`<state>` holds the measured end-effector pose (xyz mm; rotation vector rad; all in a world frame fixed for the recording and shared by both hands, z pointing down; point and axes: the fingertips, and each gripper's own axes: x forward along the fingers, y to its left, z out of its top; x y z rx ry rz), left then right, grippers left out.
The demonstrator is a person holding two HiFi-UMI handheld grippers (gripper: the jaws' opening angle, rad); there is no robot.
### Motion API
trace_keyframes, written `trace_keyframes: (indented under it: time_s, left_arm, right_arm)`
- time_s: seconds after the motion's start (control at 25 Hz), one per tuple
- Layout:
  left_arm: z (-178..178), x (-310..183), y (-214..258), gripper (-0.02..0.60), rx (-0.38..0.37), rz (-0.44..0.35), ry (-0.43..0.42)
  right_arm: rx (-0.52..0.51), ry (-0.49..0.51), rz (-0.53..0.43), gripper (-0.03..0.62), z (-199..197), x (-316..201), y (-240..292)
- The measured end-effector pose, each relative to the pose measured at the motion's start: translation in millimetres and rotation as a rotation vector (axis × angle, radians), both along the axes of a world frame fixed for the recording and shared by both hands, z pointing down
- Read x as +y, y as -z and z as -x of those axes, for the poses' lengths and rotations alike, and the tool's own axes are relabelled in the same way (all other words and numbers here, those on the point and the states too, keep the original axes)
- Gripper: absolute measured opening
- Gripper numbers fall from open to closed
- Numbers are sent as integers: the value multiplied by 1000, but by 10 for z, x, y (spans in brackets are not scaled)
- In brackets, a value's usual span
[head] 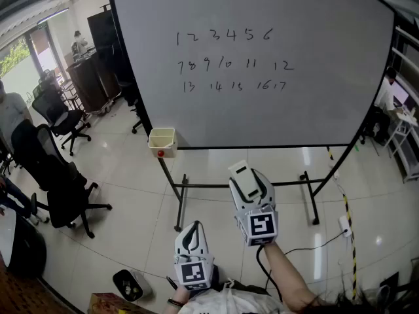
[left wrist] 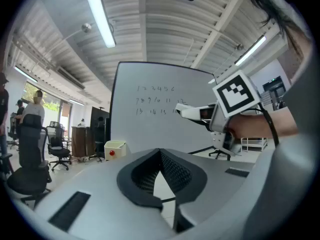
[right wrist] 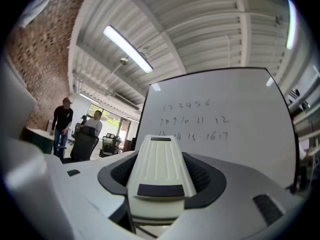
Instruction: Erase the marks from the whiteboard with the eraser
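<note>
Figure: the right gripper (head: 249,187) clamped on the eraser (right wrist: 160,164), facing the whiteboard (head: 308,18).
The ribbed, cream plastic eraser sits between black textured pads (right wrist: 207,176). The left gripper (head: 192,232), beside and below, has its jaws together, empty. The handwritten numbers (head: 232,61) lie ahead, well apart.

Glossy tiled floor (head: 124,165), whiteboard stand (head: 196,186), black office chairs (head: 55,175)
</note>
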<state>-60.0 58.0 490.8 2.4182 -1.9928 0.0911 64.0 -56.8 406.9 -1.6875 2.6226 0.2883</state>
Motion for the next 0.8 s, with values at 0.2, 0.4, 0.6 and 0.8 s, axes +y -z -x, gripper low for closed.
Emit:
trace_keyframes:
  time_s: [0.2,0.4,0.6,0.8]
  left_arm:
    - [305,-700,-64,5,-78,-39,-60]
    - [767,-1519,142,5,-24,-62,-83]
    - [1351,-2169,198,5,-23,-75,-71]
    - [1578,-2484,156,5,24,-32,-50]
  right_arm:
    - [27,-15,-170,276,553,-924,513]
    - [33,-61,-175,276,1110,-1929,660]
    - [44,-126,-192,276,1537,-2783,934]
    - [142,-201,-213,277,1724,-3233,899]
